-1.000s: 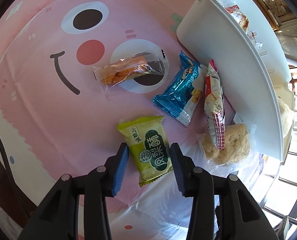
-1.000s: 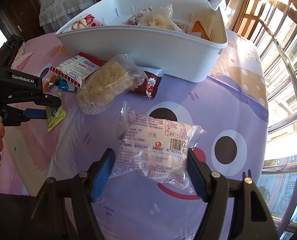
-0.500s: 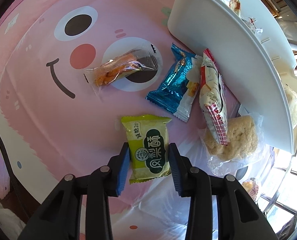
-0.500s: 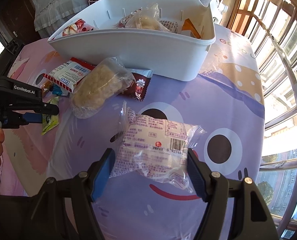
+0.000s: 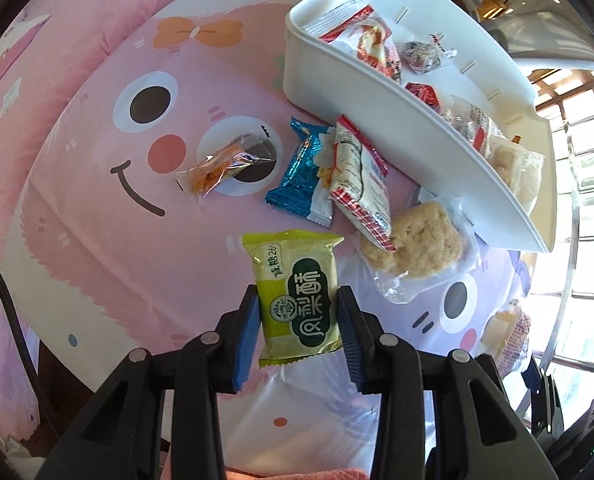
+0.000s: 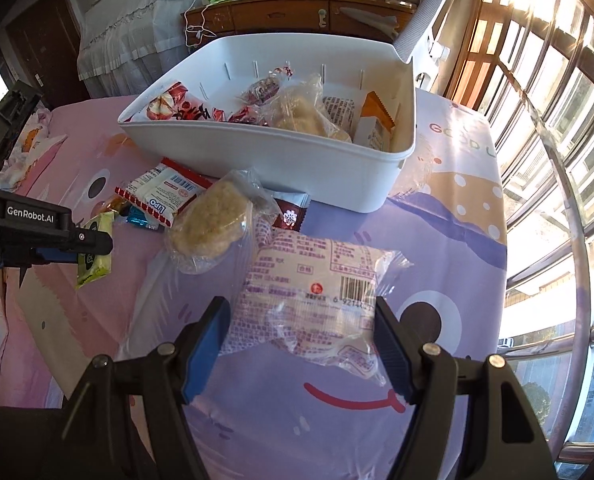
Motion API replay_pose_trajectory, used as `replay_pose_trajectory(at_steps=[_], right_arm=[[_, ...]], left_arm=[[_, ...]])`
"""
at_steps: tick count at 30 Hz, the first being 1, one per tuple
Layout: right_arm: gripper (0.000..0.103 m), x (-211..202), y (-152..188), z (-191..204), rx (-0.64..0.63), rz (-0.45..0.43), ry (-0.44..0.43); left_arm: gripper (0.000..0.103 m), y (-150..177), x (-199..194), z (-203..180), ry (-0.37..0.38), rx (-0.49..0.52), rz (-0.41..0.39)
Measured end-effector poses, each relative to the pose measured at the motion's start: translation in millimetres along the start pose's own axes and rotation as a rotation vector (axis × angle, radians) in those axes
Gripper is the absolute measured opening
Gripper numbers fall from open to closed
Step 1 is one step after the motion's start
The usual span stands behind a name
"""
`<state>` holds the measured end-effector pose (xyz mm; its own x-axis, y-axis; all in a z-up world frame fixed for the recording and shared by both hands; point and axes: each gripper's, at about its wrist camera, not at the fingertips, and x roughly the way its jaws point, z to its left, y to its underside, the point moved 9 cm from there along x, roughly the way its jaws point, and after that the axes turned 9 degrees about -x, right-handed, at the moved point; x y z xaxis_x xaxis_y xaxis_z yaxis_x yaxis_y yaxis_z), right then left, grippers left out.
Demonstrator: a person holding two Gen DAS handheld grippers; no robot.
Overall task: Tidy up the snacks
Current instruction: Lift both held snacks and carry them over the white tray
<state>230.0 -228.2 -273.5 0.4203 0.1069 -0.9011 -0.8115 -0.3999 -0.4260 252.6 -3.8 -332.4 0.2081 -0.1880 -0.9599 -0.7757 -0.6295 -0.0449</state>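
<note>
On the left, the left tongs (image 5: pixel 299 320) are clamped across a green pineapple-cake packet (image 5: pixel 297 300), lifted clear of the cartoon-print cloth (image 5: pixel 97 240). To the right, the right tongs (image 6: pixel 303 338) squeeze a clear-wrapped pastry (image 6: pixel 317 296). Both look light and crushable, with slippery film; gripping mid-body suits. The white bin (image 6: pixel 297 160) sits behind.

grippers: two, left gripper (image 5: pixel 299 320) and right gripper (image 6: pixel 303 344)
packets held: two, a green packet (image 5: pixel 297 300) and a pale packet (image 6: pixel 317 300)
bins: one white bin (image 6: pixel 297 156)
packets loose on the cloth: five, an orange packet (image 5: pixel 225 166), blue packet (image 5: pixel 303 176), red-edged packet (image 5: pixel 363 188), rice cake (image 5: pixel 413 244), maroon packet (image 6: pixel 291 216)
packets in the bin: several, too crowded to count
</note>
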Motion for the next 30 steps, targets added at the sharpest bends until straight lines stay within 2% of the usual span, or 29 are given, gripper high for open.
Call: replay_pose_trajectory(at_steps=[6,16,23,30], right_arm=[[0.071,-18,-26,4,-0.030,-0.078,0.006],[0.071,-42,-88,11,-0.013,-0.197,0.004],[0.071,-53,-134,9,0.031,-0.263,0.036],[0.072,-42,-164,13,0.084,-0.274,0.066]], left_arm=[[0.036,-7,-42,-10,0.030,0.081,-0.021],[0.036,-44,-126,-30,0.030,0.278,-0.096],[0.036,-83,-156,-50,0.036,0.384,-0.147],[0.036,-118,-157,-66,0.089,0.472,-0.181]])
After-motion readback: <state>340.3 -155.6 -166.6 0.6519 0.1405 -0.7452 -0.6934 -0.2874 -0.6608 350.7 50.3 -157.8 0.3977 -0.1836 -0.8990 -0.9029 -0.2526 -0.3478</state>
